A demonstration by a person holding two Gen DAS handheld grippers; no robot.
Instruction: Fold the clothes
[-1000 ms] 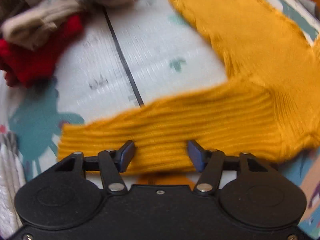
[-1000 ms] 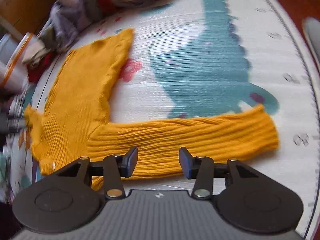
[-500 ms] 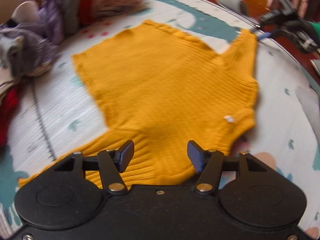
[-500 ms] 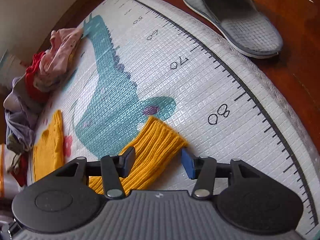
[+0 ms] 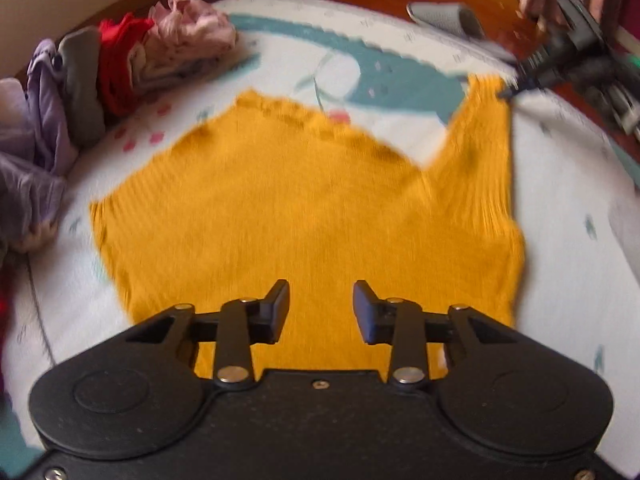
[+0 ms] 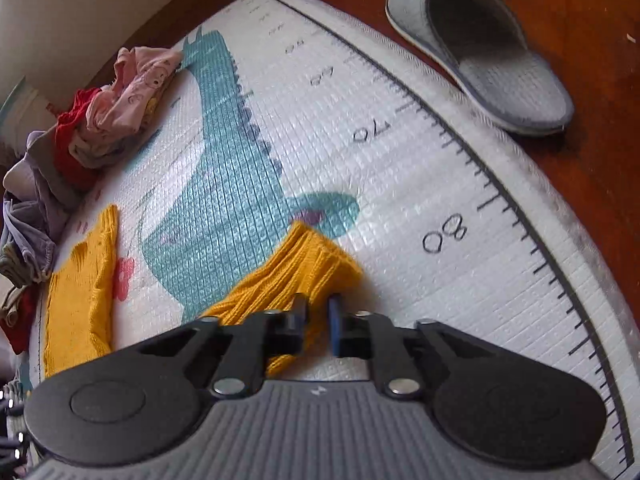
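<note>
A mustard-yellow ribbed sweater (image 5: 304, 208) lies flat on the play mat, its body spread in front of my left gripper (image 5: 321, 308), which is open and empty just above the sweater's near part. Its right sleeve (image 5: 486, 152) runs up to my right gripper (image 5: 516, 86), blurred at the far right. In the right wrist view my right gripper (image 6: 318, 312) is nearly closed on the edge of the sleeve cuff (image 6: 304, 264). The sweater's body (image 6: 80, 292) shows at the left.
A heap of unfolded clothes (image 5: 120, 64), red, pink, purple and grey, lies along the mat's far left; it also shows in the right wrist view (image 6: 100, 128). A grey slipper (image 6: 480, 52) sits on the wooden floor beyond the mat edge (image 6: 540, 200).
My left gripper swung from the left sleeve to over the sweater's body, still open. My right gripper moved along the right sleeve to the cuff and its jaws closed on it.
</note>
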